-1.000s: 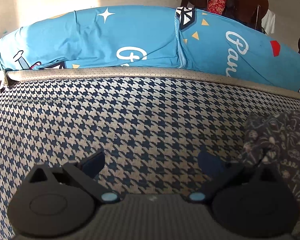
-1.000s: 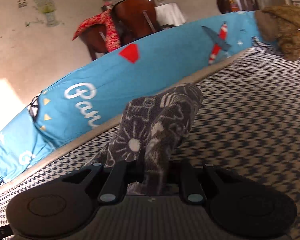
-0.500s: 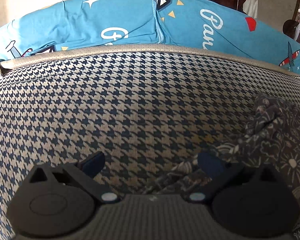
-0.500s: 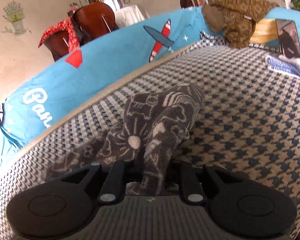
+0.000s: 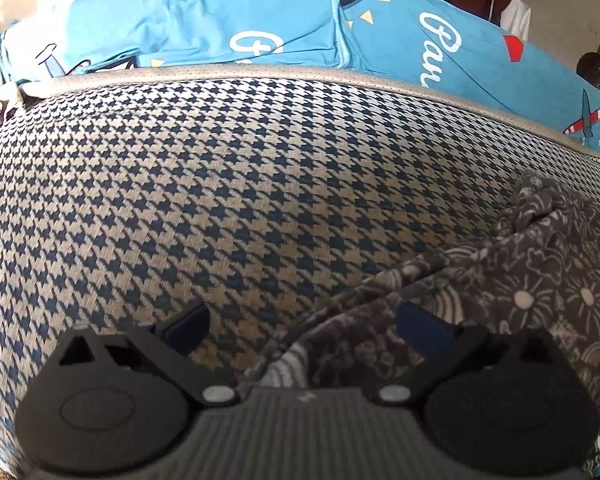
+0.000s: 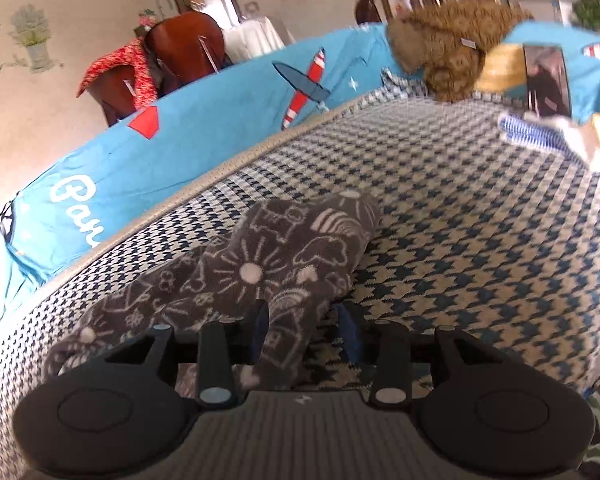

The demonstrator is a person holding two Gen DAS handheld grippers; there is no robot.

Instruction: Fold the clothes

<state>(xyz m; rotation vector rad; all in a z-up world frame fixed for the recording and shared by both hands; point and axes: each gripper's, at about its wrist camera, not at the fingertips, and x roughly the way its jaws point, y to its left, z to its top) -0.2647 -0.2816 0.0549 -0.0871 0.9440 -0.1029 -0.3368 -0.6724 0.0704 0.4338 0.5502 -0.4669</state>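
Right gripper (image 6: 303, 330), lower centre: jaws opening, grey patterned garment (image 6: 268, 264) between them on the houndstooth bed (image 6: 480, 220). Left gripper (image 5: 303, 322): jaws apart over the garment's edge.

A houndstooth bed (image 6: 480, 208) carries a grey patterned garment (image 6: 284, 256), a brown plush (image 6: 448, 48) at its far end, and striped cloth (image 6: 528, 134) nearby.

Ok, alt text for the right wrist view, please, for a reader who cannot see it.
The right gripper is opening, a bunched grey patterned garment still between its fingers, lying on a houndstooth cover. Behind runs a blue printed sheet, with a brown fuzzy item at the far edge.
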